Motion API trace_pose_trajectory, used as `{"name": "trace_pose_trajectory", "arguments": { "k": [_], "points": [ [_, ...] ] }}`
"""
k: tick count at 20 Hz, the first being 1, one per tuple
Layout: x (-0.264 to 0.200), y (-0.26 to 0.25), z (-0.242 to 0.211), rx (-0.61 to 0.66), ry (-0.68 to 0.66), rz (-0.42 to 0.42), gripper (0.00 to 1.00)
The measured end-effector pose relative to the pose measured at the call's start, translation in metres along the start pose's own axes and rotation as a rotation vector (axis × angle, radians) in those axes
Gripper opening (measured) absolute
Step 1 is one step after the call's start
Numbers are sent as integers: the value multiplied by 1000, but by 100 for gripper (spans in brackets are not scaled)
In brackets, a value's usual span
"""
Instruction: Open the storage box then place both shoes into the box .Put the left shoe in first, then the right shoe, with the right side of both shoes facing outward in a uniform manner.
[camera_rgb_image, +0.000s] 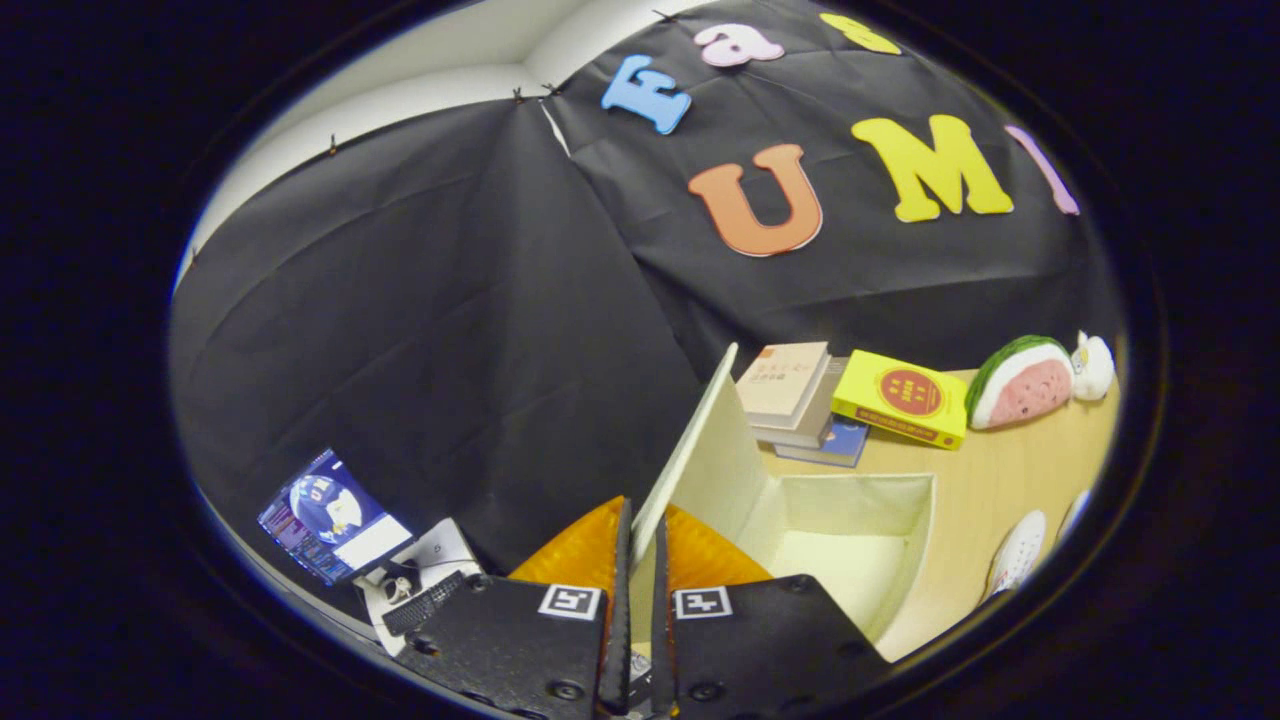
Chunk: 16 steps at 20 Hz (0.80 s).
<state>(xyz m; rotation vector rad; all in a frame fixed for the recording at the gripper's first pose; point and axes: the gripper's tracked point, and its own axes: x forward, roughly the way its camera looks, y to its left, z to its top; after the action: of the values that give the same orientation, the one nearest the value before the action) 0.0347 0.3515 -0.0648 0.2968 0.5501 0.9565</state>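
A recording booth: black cloth wall (420, 330), wooden table (1000, 480) (books (800, 400) stacked on it).

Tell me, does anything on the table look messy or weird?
Nothing looks broken or spilled. The storage box is open and empty, its lid raised and pinched between the fingers of the gripper. Beyond it, the books sit in an uneven, fanned-out pile. A white shoe waits beside the box.
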Motion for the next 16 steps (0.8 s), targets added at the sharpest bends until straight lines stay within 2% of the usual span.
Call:
{"name": "trace_pose_trajectory", "arguments": {
  "k": [3, 6, 9, 16],
  "points": [
    [19, 17, -1, -45, -21, -30, 18],
    [20, 23, 13, -134, -83, -66, 54],
    [16, 22, 17, -144, -114, -99, 90],
    [-35, -17, 40, -174, -261, -288, 96]
  ]
}}
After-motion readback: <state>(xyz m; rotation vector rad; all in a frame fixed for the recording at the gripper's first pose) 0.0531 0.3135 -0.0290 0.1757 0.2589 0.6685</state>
